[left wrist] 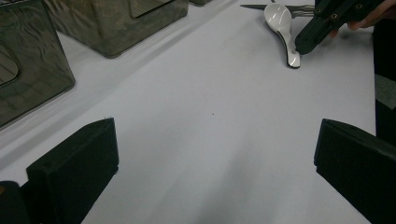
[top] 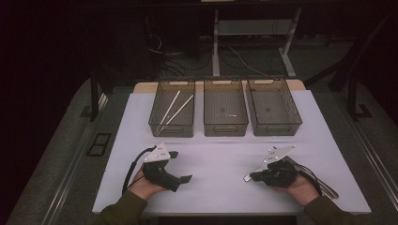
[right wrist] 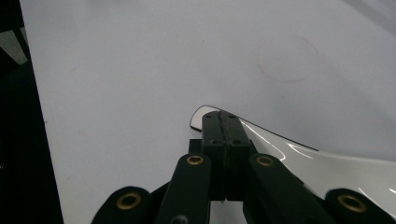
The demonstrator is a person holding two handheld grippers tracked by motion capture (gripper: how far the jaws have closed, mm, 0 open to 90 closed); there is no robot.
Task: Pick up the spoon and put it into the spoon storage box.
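Spoon [left wrist: 282,29], white ceramic, lies flat on the surface [top: 220,159], its handle tip pinched at the right tool [right wrist: 220,122], long axis trailing back beneath it. Left tool [top: 180,166] spread, empty, well apart; bins [top: 225,112] beyond.

Open white table [top: 216,154] between both grippers; 3 bins [top: 225,108] along far edge.

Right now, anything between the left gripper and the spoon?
Nothing: bare white table between the left gripper and the spoon, per the left gripper view.
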